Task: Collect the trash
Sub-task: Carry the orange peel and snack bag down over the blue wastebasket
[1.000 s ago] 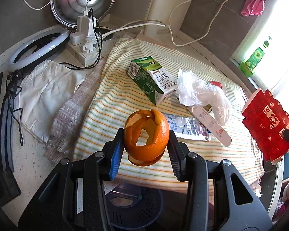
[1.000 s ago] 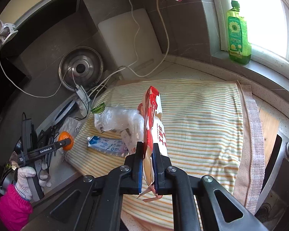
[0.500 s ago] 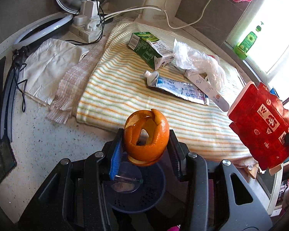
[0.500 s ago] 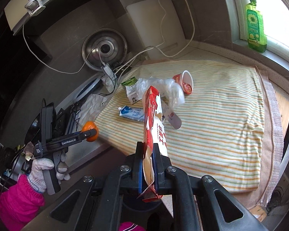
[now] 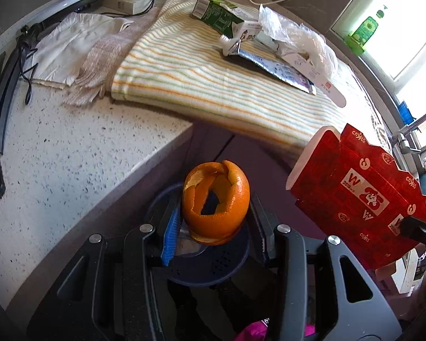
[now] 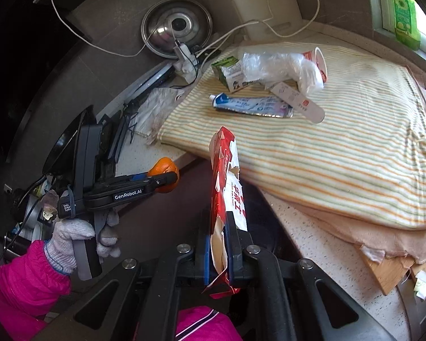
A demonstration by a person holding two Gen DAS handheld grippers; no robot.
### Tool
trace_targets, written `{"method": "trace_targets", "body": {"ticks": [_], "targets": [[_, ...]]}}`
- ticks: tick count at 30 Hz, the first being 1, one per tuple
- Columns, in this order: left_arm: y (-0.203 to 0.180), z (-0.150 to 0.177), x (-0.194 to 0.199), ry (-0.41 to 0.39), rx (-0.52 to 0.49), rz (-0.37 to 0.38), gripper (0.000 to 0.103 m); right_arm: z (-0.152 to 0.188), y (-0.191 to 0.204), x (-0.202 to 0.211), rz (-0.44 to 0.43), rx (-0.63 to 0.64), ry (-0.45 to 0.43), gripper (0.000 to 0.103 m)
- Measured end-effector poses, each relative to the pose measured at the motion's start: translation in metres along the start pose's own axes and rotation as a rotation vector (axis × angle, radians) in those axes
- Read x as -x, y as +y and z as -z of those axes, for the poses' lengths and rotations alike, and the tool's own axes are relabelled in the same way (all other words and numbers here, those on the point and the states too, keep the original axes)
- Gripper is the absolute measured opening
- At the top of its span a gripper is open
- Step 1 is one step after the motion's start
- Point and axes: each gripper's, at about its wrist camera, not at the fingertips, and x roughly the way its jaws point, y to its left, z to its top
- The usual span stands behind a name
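Both jaws grip trash: my left gripper [image 5: 213, 227] clamps the orange peel [image 5: 216, 199], my right gripper [image 6: 219, 251] pinches the red carton [image 6: 227, 196]. I hold both off the counter edge [image 5: 144, 159], above a dark bin [image 5: 213, 267].

Red carton [image 5: 363, 201], flattened, held beside orange peel [image 5: 215, 199]: large white "W", "2018" beneath it, "25" in white panel, small "cnxis"-like marks repeated along edges; exact letters uncertain.

Same red carton seen from right wrist view: Chinese characters down white face, too torn to read fully.

Left gripper [image 6: 163, 177] arm: "GenRobot.AI" in white; small label near handle begins "Data Acqu…", rest unclear.

Toothpaste tube [image 6: 252, 106], green milk carton [image 6: 231, 74], flat white box [image 6: 298, 101] on striped towel: print illegible.
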Motion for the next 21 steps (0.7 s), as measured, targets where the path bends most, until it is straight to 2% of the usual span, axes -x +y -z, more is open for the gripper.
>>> {"method": "trace_targets", "body": {"ticks": [12, 21], "targets": [[0.007, 0.047, -0.041, 0.106, -0.029, -0.003, 0.044, 0.034, 0.01, -0.056, 0.049, 0.01, 0.123, 0.006], [0.021, 0.071, -0.075, 0.183, -0.027, -0.032, 0.044, 0.047, 0.013, -0.098, 0.089, 0.028, 0.201, 0.006]]}}
